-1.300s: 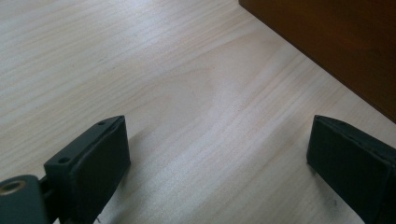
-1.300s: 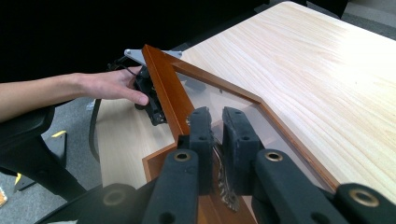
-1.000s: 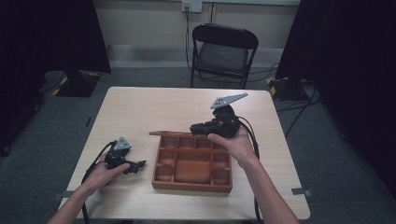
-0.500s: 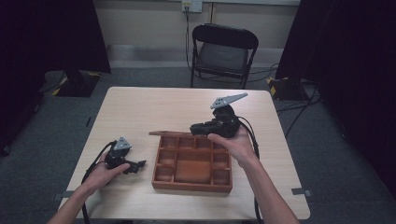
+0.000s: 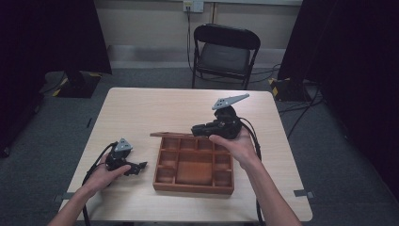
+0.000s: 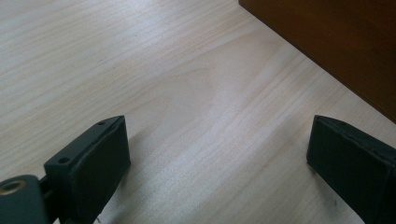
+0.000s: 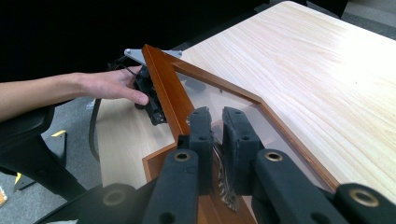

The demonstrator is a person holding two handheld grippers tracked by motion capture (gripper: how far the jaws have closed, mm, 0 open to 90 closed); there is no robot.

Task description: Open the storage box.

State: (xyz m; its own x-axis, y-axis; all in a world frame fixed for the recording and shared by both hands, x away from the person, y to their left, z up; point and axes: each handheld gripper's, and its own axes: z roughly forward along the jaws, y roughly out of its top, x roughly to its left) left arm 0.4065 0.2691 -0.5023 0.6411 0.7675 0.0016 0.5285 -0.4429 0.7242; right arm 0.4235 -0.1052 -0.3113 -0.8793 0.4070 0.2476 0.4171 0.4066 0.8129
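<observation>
While the left gripper (image 5: 134, 167) rests wide open and empty just left of the wooden compartment tray (image 5: 194, 165), the right gripper (image 7: 215, 123) pinches the tray's framed clear lid (image 7: 161, 81) at the far edge, apparently raising it for access.

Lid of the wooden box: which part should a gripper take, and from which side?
The lid is a thin wooden frame around a clear pane, so grip a frame rail with the jaws across its thickness, not the smooth pane. Come from the far side of the box, where the rail's edge is exposed; the right gripper looks shut on it there.
</observation>
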